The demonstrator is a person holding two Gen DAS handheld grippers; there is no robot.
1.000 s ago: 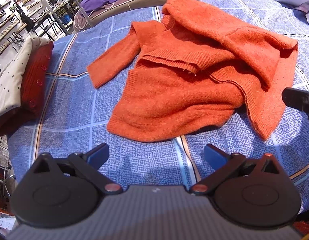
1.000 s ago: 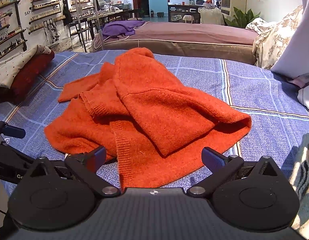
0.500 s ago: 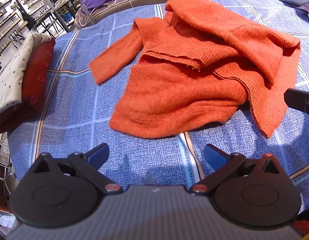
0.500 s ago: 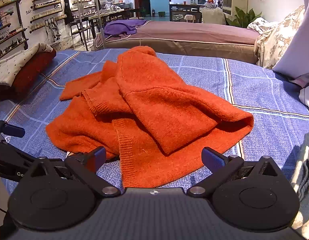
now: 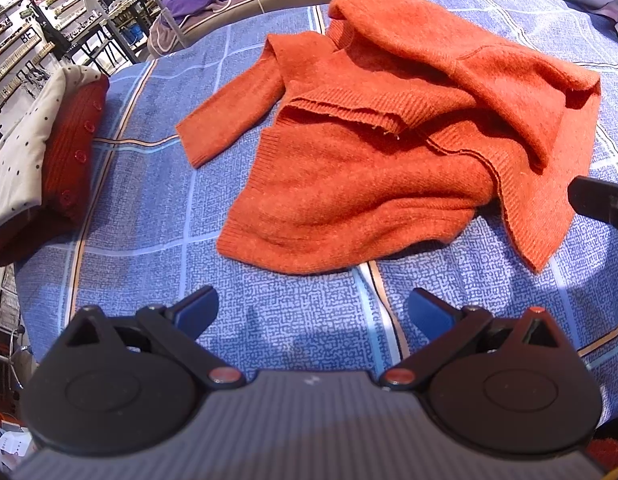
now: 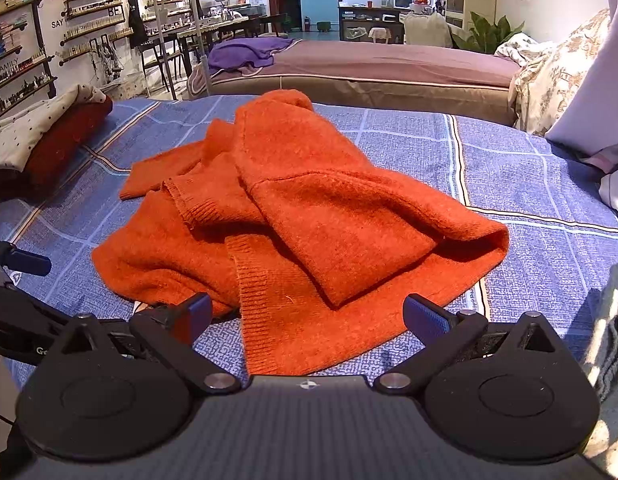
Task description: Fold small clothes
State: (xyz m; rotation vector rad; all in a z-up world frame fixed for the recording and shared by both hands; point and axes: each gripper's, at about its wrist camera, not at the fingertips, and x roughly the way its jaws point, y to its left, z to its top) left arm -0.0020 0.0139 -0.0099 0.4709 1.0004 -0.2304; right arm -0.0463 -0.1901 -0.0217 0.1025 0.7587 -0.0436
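Sweater (image 5: 369, 184), orange and crumpled, lies in a loose heap on the bed (image 5: 149, 216), which wears a blue checked cover. 1 sleeve (image 5: 229, 116) stretches flat toward the bed's far left side; the rest is bunched, with ribbed hems folded over one another and a thick fold humped up on the right. From the right wrist view the sweater (image 6: 301, 224) sits mid-bed, its near hem reaching almost to the near edge.

Left tool (image 5: 313, 312) hovers over bare cover near the near edge, its 2 blue-tipped fingers spread wide apart and holding nothing, short of the sweater's near hem. Right tool (image 6: 307, 316) also stands wide apart and empty, low over the near hem, which lies between and below its fingers; whether it touches the cloth is unclear.

Folded clothes (image 5: 41, 152), 1 dotted cream piece over a dark red one, rest at the bed's left edge, well apart from the sweater. A second bed (image 6: 389, 68) with a purple cloth (image 6: 249, 50) stands beyond.
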